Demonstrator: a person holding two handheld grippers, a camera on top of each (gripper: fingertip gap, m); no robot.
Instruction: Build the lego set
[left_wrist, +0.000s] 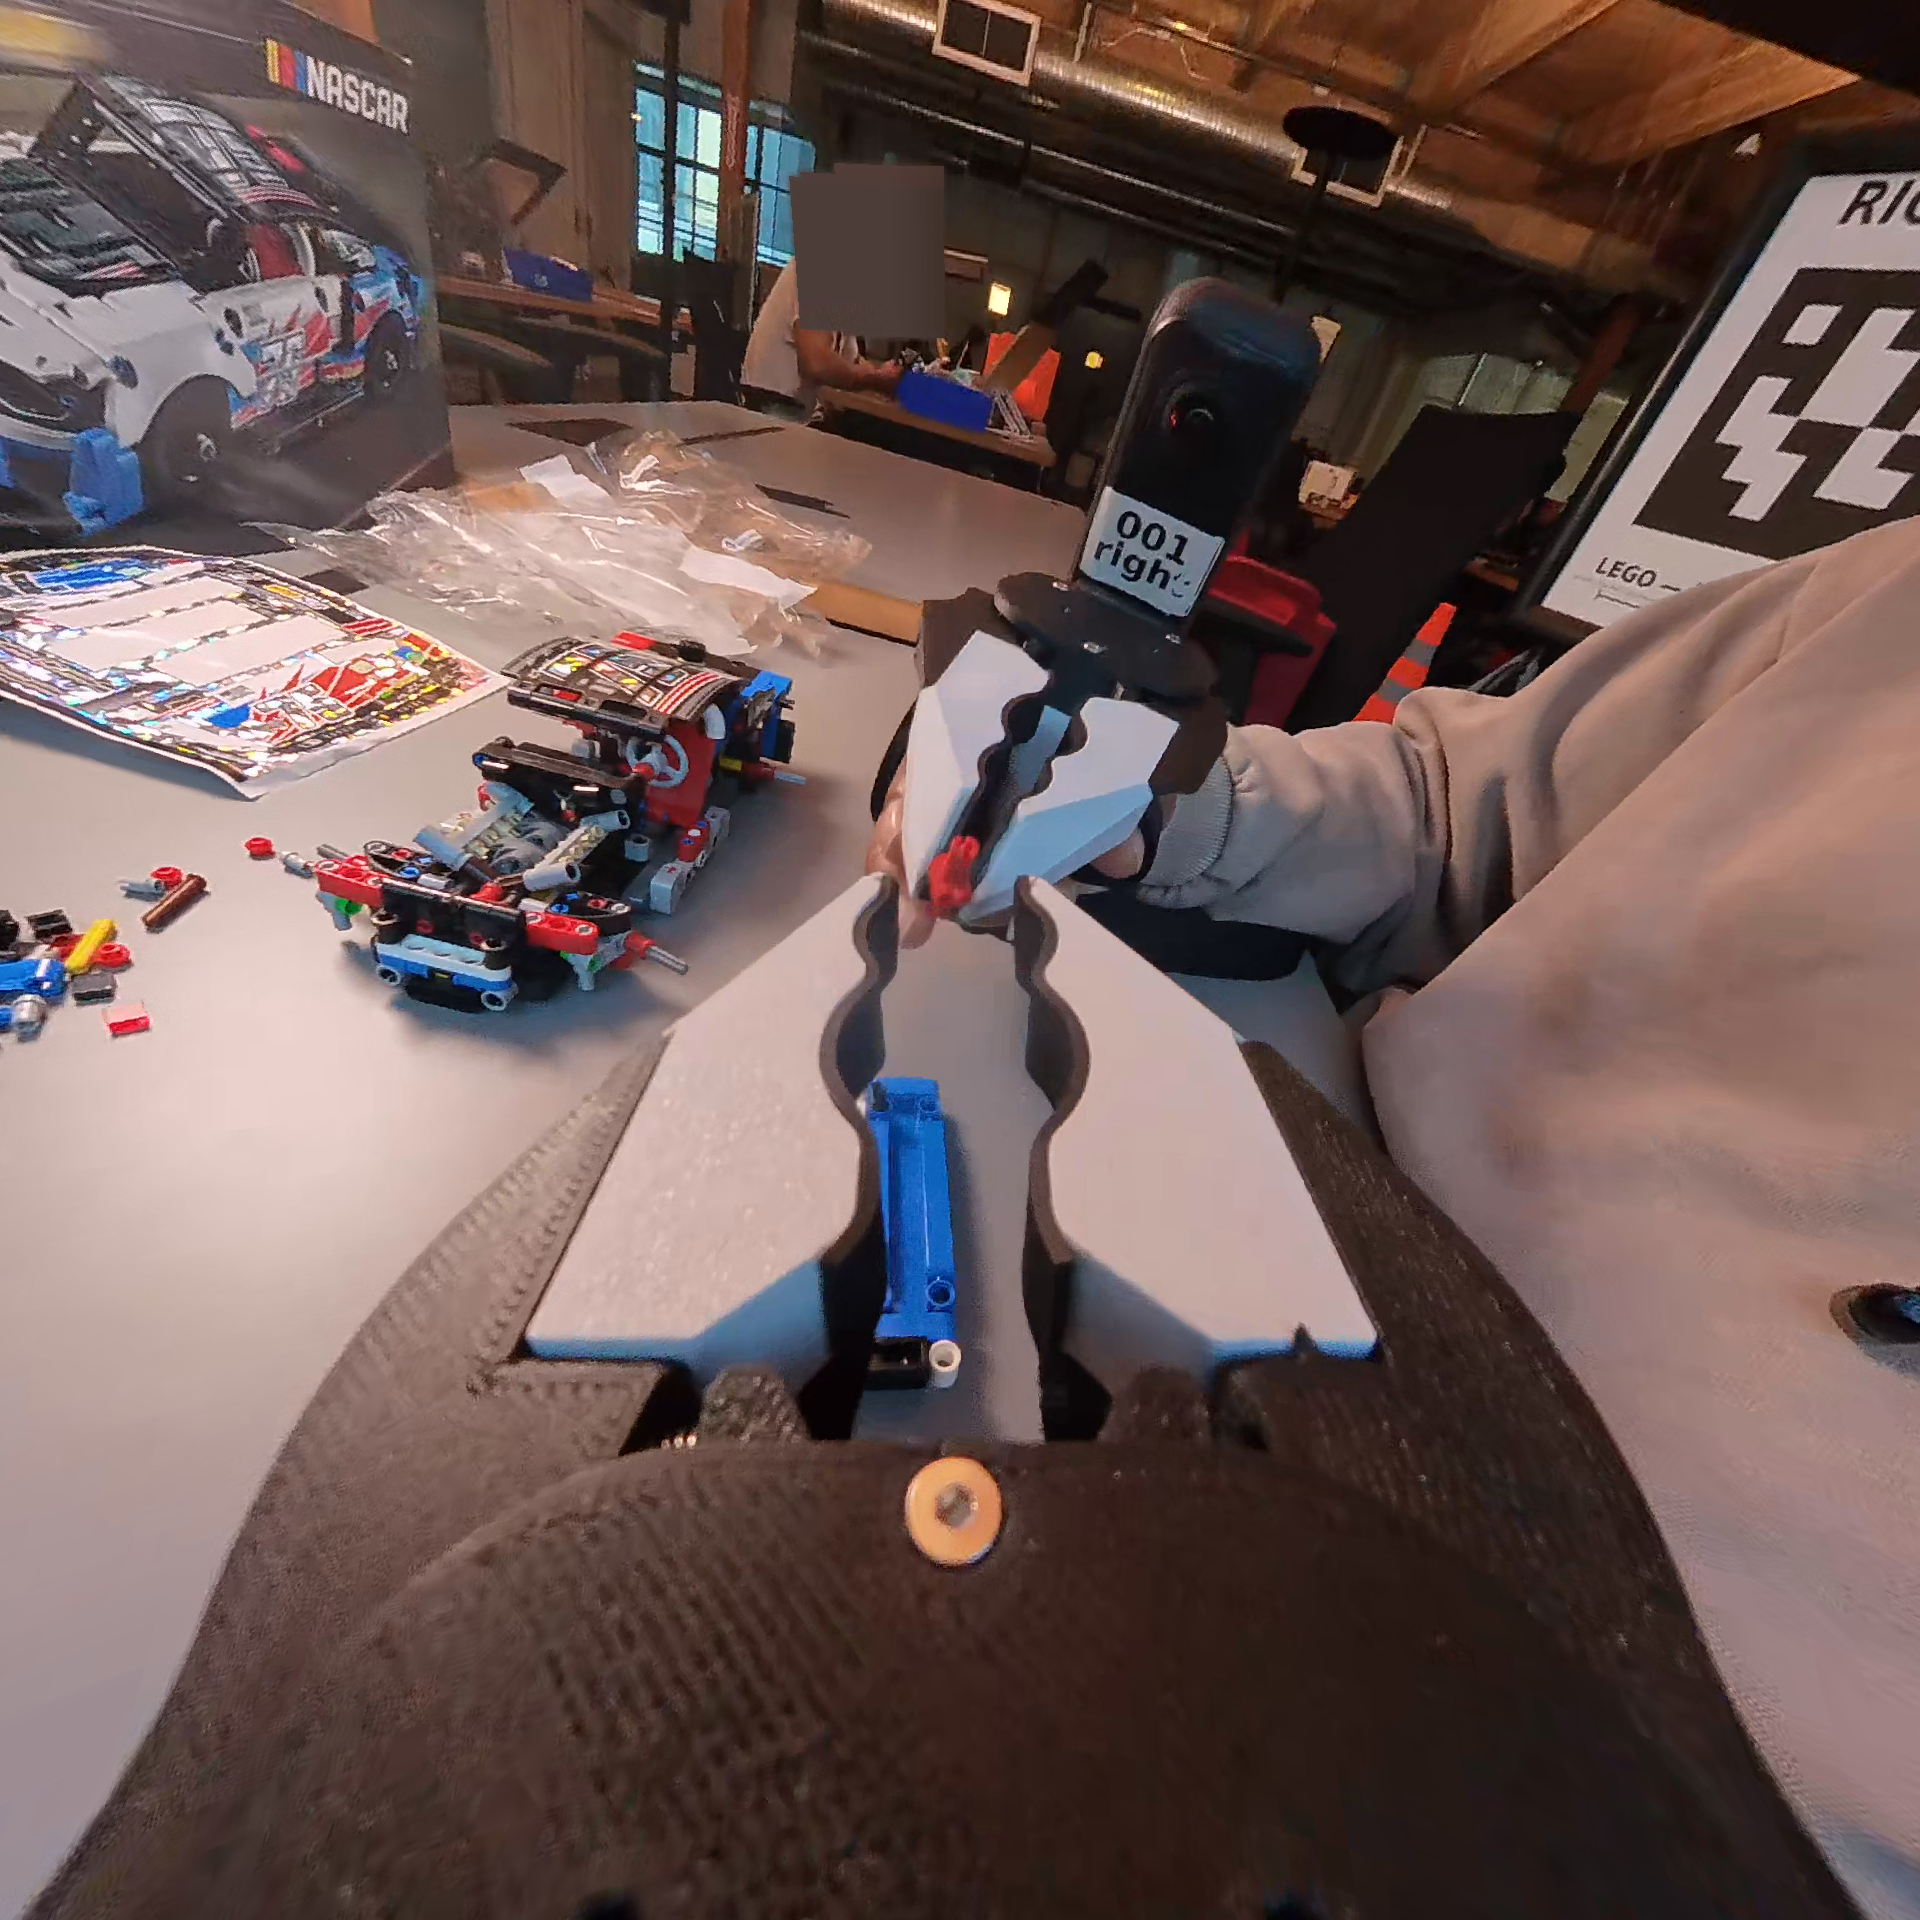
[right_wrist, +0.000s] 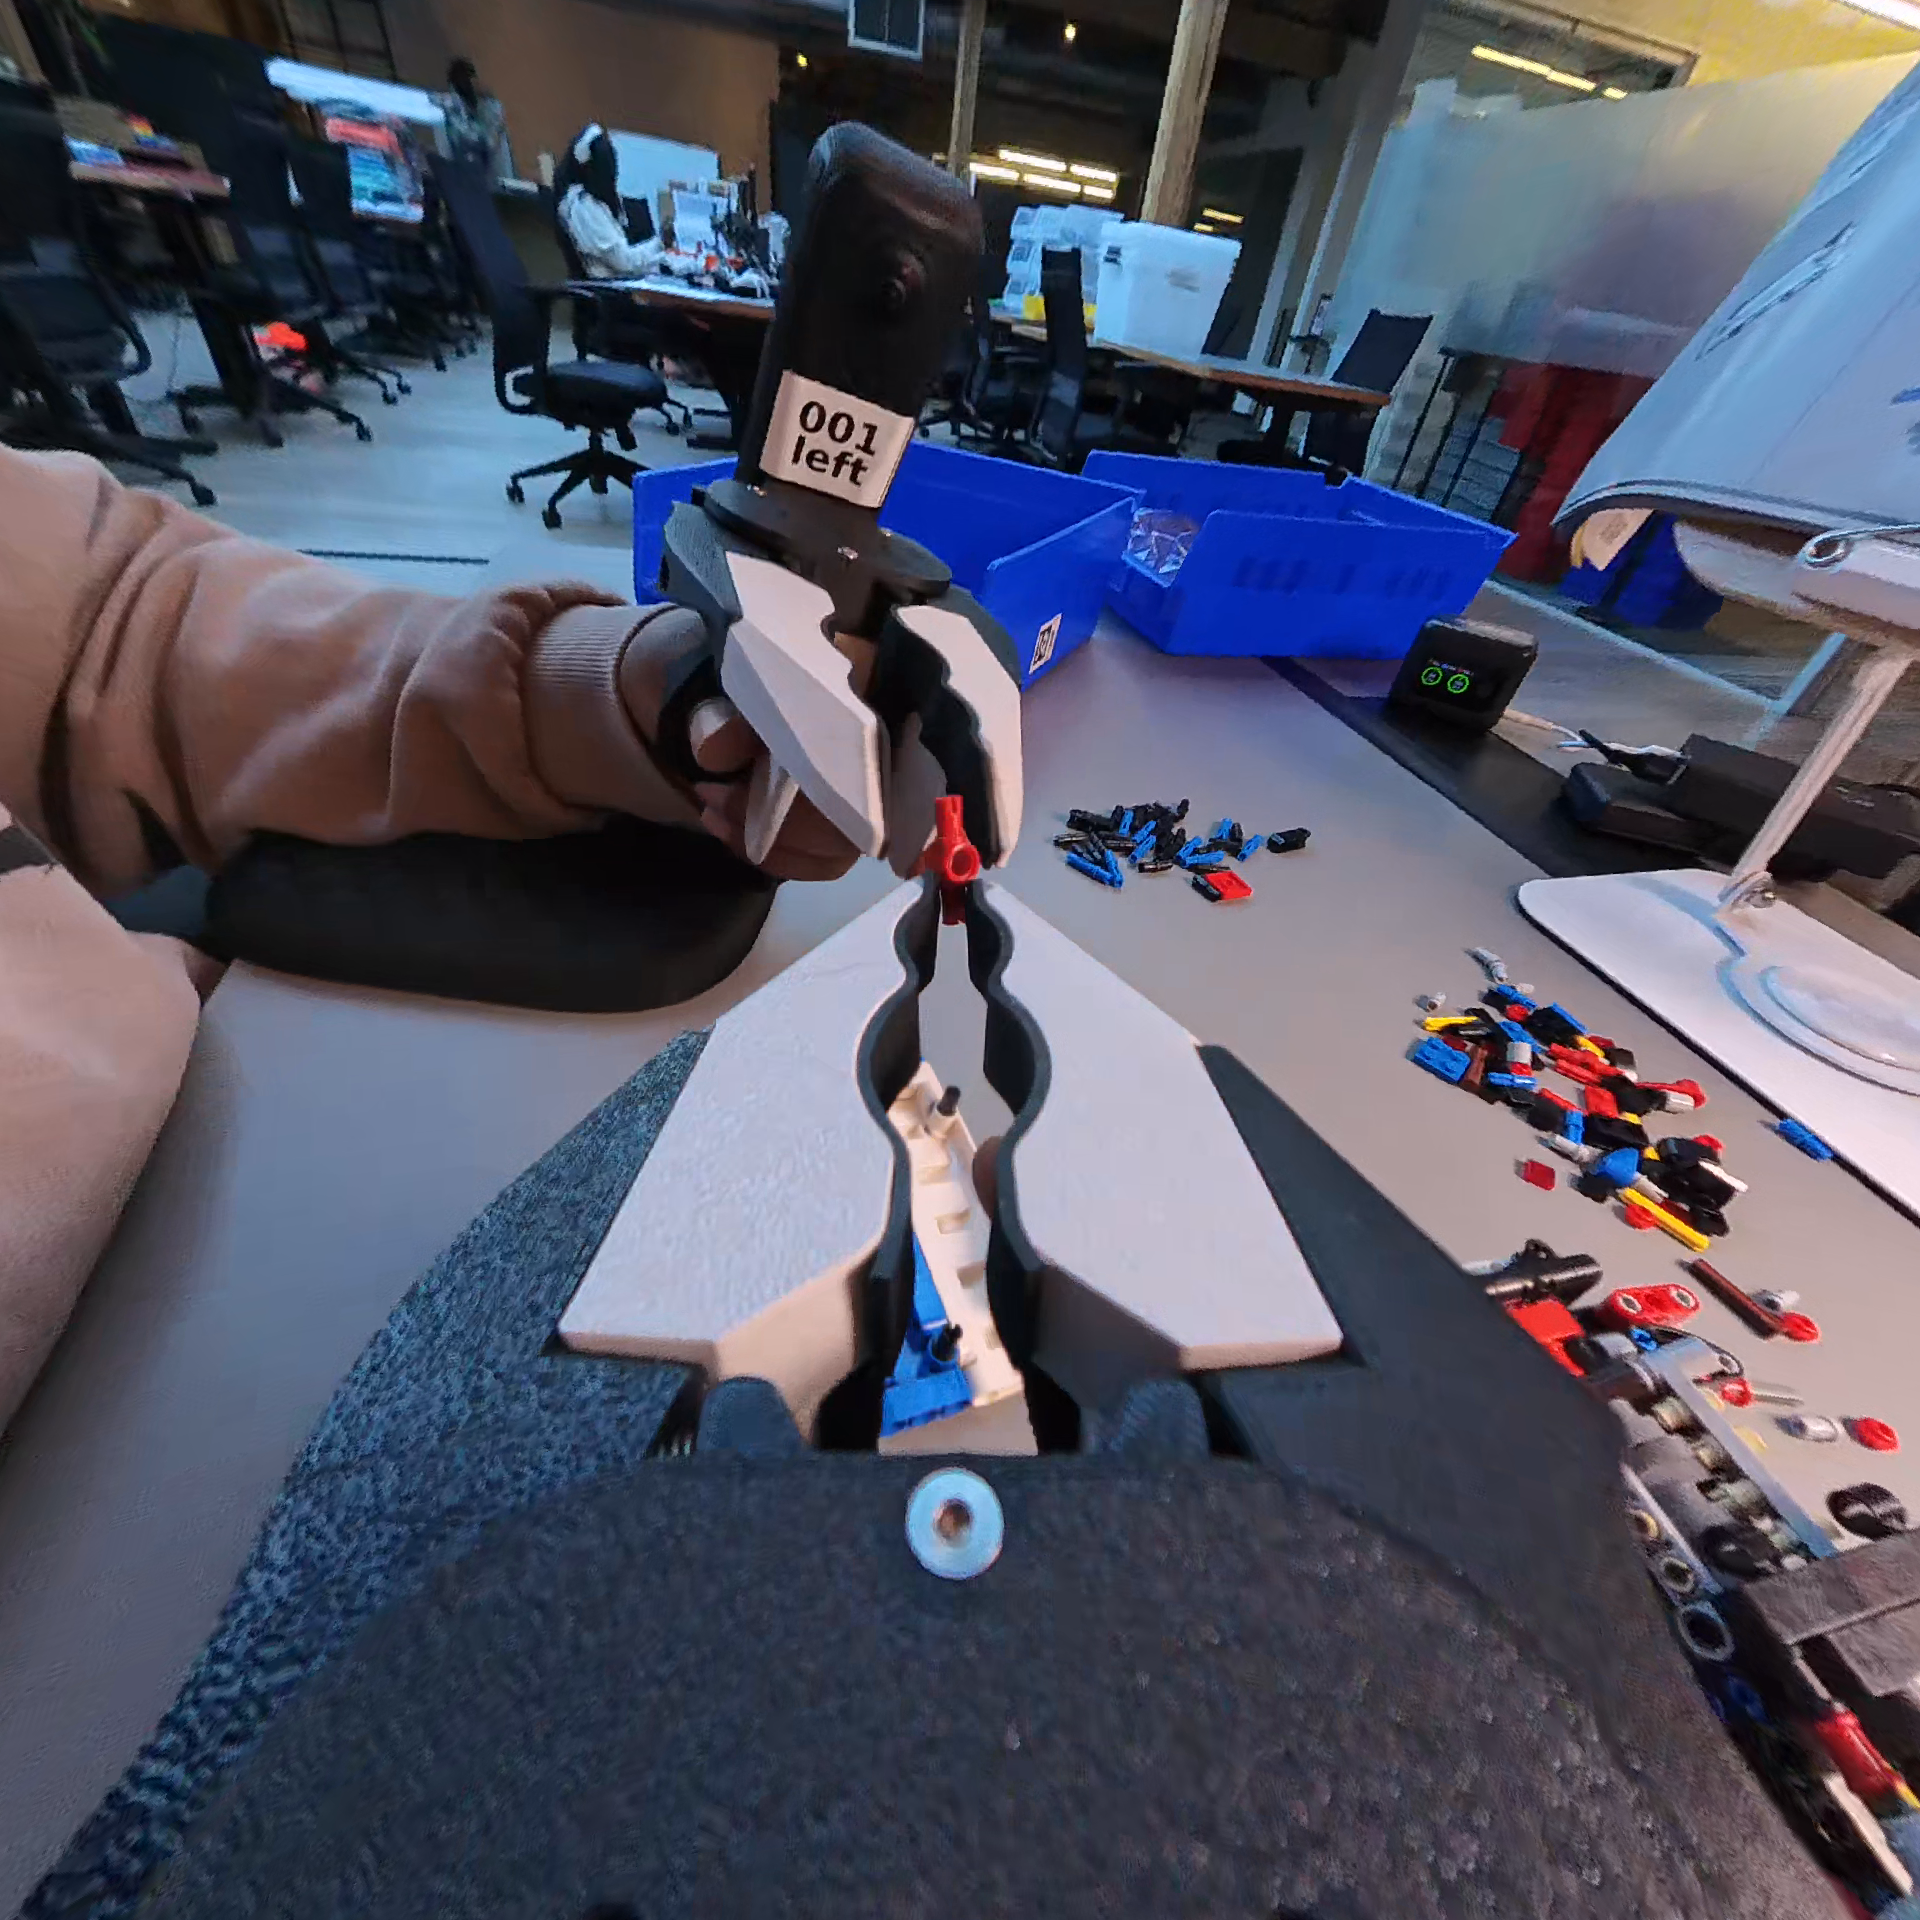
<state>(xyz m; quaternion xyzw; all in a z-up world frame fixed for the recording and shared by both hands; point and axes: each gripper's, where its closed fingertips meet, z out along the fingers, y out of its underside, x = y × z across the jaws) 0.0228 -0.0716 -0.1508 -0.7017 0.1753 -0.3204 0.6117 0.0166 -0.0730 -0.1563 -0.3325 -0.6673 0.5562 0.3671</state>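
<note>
Nearest my left camera, the blue panel piece (left_wrist: 912, 1216) lies on the grey table (left_wrist: 260, 1195) under the gap of my left gripper (left_wrist: 951, 883), whose jaws stand apart. My right gripper (right_wrist: 948, 891) is clamped on a small red connector (right_wrist: 949, 854) at its tips, just beside the left tips. The half-built car (left_wrist: 582, 821) sits well off to the left, loose bricks (right_wrist: 1590, 1112) nearby.

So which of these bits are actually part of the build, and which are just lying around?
In the job: red piece, pinched by the right gripper; open left gripper; half-built car; loose parts pile; sticker sheet.
Lying about: clear plastic bags; blue bins; small black device.
</note>
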